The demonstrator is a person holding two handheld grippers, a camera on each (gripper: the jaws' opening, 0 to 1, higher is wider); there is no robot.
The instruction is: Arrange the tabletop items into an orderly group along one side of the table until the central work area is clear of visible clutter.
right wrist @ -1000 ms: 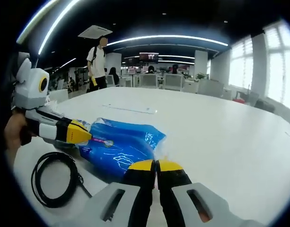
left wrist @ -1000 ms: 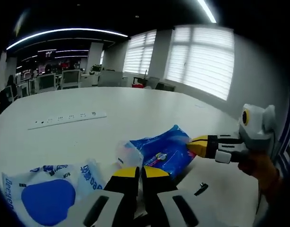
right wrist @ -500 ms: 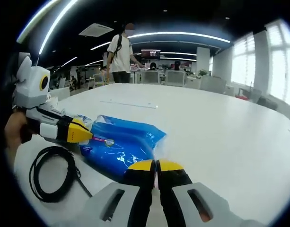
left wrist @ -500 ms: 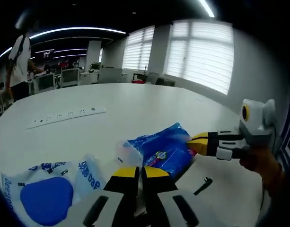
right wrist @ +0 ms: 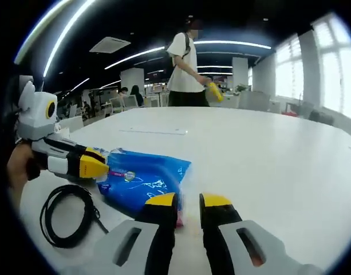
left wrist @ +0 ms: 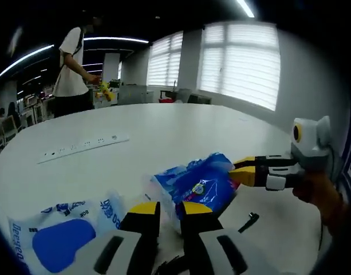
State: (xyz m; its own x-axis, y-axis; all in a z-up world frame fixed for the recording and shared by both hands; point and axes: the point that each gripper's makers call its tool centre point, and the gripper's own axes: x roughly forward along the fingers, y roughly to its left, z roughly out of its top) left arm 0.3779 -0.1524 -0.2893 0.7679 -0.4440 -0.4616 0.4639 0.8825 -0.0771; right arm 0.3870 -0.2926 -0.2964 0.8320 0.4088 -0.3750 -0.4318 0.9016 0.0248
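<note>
A blue plastic packet [left wrist: 201, 186] lies on the white table [left wrist: 164, 129], between the two grippers. My left gripper [left wrist: 169, 207] stands open at the packet's near clear edge. My right gripper [left wrist: 237, 170] reaches in from the right, its yellow tips at the packet's right end. In the right gripper view the same packet [right wrist: 142, 180] lies ahead of my right gripper [right wrist: 189, 200], whose jaws are apart at its near corner. My left gripper [right wrist: 99, 163] comes in from the left there, touching the packet's left end. A white and blue packet [left wrist: 60, 240] lies at the lower left.
A white power strip [left wrist: 86, 146] lies further out on the table, also seen as the power strip [right wrist: 155, 131]. A coiled black cable [right wrist: 66, 215] rests beside the left gripper. A person [right wrist: 186, 63] walks past the table's far side. Desks and chairs stand beyond.
Both grippers' jaws, shut earlier on the blue packet's edges, now stand apart. The packet sits a little crumpled. The person has walked across behind the table.
</note>
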